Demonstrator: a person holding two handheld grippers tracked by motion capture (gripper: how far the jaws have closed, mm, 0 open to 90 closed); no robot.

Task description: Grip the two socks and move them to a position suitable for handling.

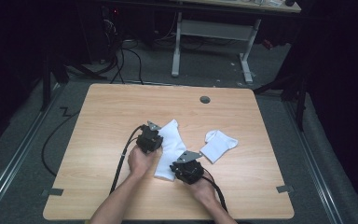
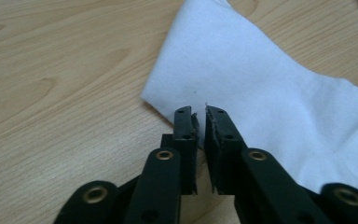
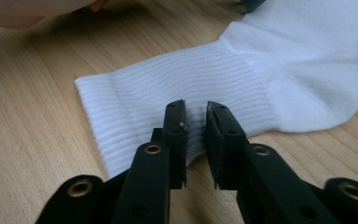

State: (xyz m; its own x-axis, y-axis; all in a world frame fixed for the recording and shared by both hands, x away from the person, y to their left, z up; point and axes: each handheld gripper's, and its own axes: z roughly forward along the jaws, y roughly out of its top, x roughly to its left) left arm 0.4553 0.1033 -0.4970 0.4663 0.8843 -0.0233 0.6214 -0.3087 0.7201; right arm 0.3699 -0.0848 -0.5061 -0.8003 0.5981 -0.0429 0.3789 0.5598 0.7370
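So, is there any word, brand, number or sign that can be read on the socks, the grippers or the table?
None: no readable text stands on the flat white sock, the folded white sock, the left gripper, the right gripper or the table.

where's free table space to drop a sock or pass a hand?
Bare wood on the table: the whole left side beside the left gripper, the far strip around the grommet hole, and the right edge past the folded sock. Crowded at centre front, where both grippers meet on the flat sock, right gripper included.
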